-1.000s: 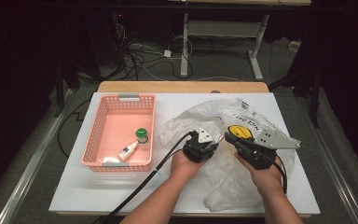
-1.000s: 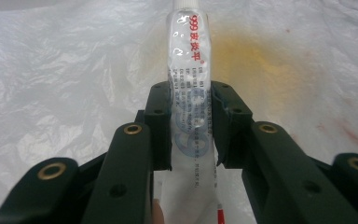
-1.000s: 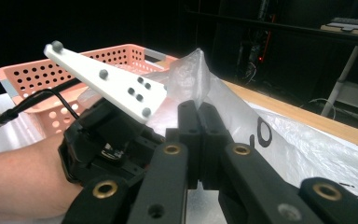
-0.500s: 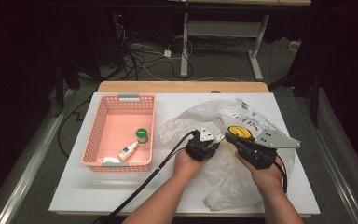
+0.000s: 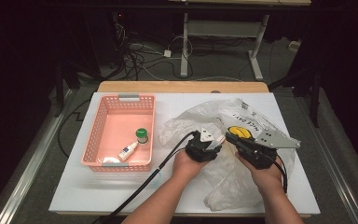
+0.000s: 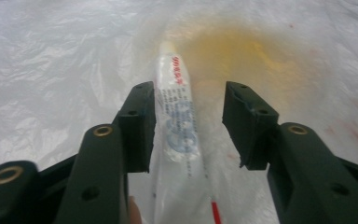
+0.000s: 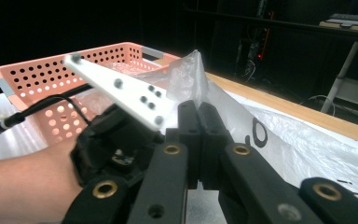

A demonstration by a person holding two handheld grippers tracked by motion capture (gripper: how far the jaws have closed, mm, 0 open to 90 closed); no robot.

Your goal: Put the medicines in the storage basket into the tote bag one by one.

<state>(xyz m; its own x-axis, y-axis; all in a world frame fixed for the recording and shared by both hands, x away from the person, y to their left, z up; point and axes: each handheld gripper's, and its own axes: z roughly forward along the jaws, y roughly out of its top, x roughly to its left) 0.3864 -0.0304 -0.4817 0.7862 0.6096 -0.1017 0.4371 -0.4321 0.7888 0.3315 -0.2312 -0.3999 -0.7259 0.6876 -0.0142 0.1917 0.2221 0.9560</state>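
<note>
Reaching into the plastic bag (image 5: 242, 140) with my left gripper (image 6: 189, 126), I have its jaws apart, and they have just been opening. A small white tube (image 6: 177, 116) lies between them inside the bag, close against the jaw at nine o'clock and clear of the one at three o'clock, its cap end pointing to twelve o'clock. My right gripper (image 7: 198, 135) is clenched on a pinch of the bag's film, which stands up in a peak above the closed jaws. In the high view the bag sprawls over the white table (image 5: 74, 186), with a yellow thing (image 5: 240, 132) inside it (I cannot tell what) just at twelve o'clock of my right hand. The pink basket (image 5: 100, 135) sits at nine o'clock of the bag, holding a green-capped bottle (image 5: 142, 136) and a small white bottle (image 5: 127, 151).
</note>
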